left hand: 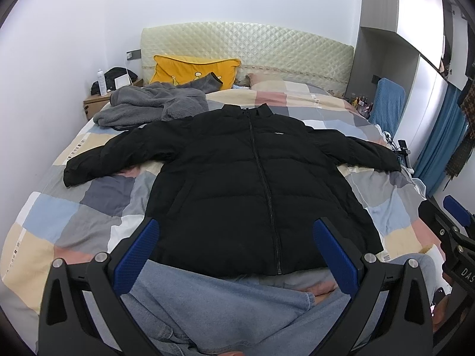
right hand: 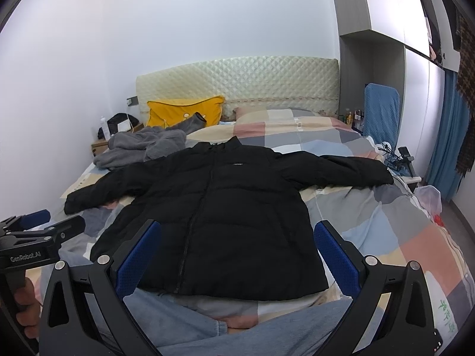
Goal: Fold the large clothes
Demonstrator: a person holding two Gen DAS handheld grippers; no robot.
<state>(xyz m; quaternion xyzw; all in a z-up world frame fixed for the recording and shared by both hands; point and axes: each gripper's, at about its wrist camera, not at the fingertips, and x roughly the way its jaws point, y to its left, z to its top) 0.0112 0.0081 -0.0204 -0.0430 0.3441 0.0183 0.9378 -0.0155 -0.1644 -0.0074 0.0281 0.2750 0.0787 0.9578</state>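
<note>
On the bed [left hand: 68, 213], black jacket [left hand: 237, 184] flat — collar toward headboard [left hand: 267, 47]; both grippers [left hand: 237, 252] [right hand: 237, 252] spread, empty.

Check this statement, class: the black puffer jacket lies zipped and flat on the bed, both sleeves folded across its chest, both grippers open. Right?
One error: the black puffer jacket has both sleeves spread outward on the bed, not folded, as the left wrist view shows. It is zipped and flat, and the left gripper and right gripper are open.

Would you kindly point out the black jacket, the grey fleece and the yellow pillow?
black jacket [left hand: 225, 178]: left wrist view, chest panel.
grey fleece [left hand: 142, 105]: left wrist view, crumpled body.
yellow pillow [right hand: 178, 112]: right wrist view, front face.
</note>
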